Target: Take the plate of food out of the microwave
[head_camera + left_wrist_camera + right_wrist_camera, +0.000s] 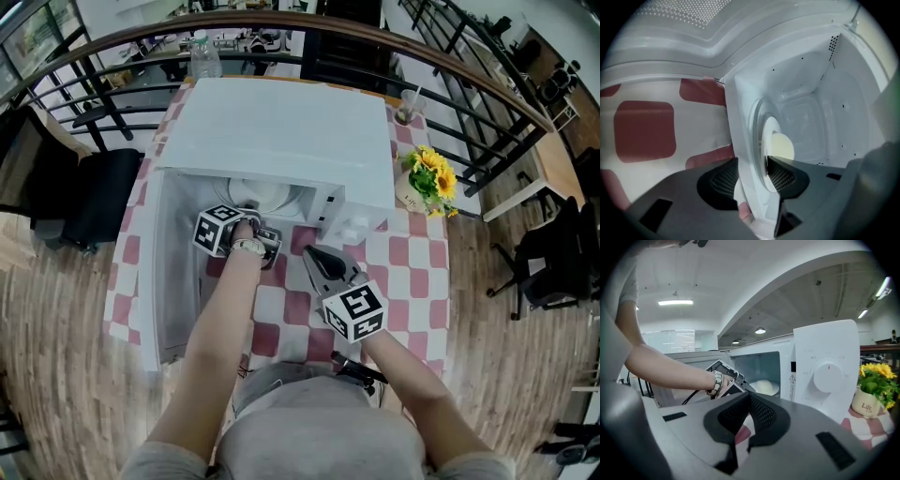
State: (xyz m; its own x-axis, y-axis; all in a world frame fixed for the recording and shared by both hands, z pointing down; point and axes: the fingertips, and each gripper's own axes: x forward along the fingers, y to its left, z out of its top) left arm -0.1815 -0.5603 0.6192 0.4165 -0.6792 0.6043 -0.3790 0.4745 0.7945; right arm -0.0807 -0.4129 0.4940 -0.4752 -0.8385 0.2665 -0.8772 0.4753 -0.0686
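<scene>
A white microwave [281, 141] stands on the red-checked table, and its door [178, 281] hangs open to the left. Inside, a white plate [769, 140] with pale food [783, 146] rests on the glass turntable; the plate [765, 387] also shows in the right gripper view. My left gripper [752, 180] is turned on its side at the oven's mouth. Its jaws stand apart, with the oven's front sill and the plate's near rim in the gap; I see no pad pressing on the plate. My right gripper [749, 401] hangs shut and empty in front of the microwave.
A pot of sunflowers [427, 183] stands right of the microwave, with a cup and straw [406, 111] behind it. A water bottle [204, 56] is at the table's far left. A curved railing runs behind, and a black chair [94, 197] stands on the left.
</scene>
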